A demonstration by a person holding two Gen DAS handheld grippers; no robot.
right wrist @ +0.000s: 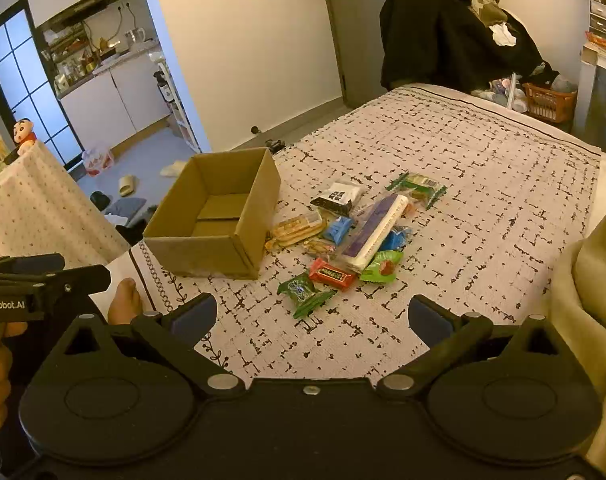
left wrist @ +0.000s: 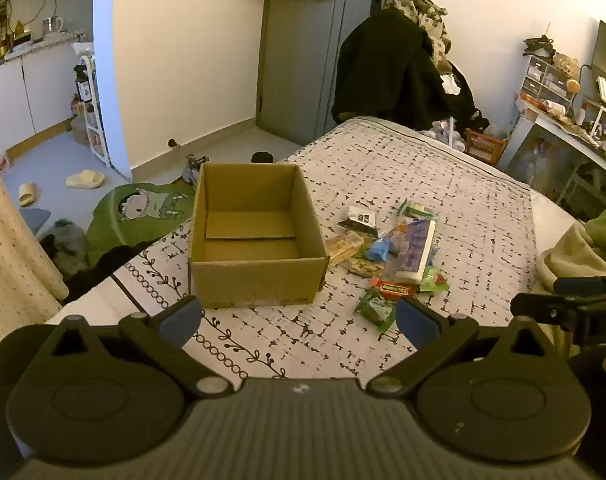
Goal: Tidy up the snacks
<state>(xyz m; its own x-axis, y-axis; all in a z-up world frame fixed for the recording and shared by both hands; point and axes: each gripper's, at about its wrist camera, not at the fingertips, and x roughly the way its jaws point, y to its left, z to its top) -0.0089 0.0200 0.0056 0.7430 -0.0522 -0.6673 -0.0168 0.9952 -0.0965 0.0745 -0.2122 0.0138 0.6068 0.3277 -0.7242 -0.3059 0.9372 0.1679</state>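
- left wrist view: the left gripper (left wrist: pixel 299 322) hangs over the bed's (left wrist: pixel 443 184) near edge, jaws wide apart, nothing between them. the box (left wrist: pixel 255 264) stands open and empty by the bed's left edge. the snacks (left wrist: pixel 391 252) lie heaped just right of it, none inside.
- right wrist view: the right gripper (right wrist: pixel 311 318) also stands spread and empty, short of the pile. nearest are a green packet (right wrist: pixel 305 292) and a red bar (right wrist: pixel 332 275); a long white pack (right wrist: pixel 373 230) lies across the heap.
- these wrappers look light, crinkly and slippery, their contents probably crushable. i would pinch the green packet across its puffed middle, gently, and take the long pack at mid-length.
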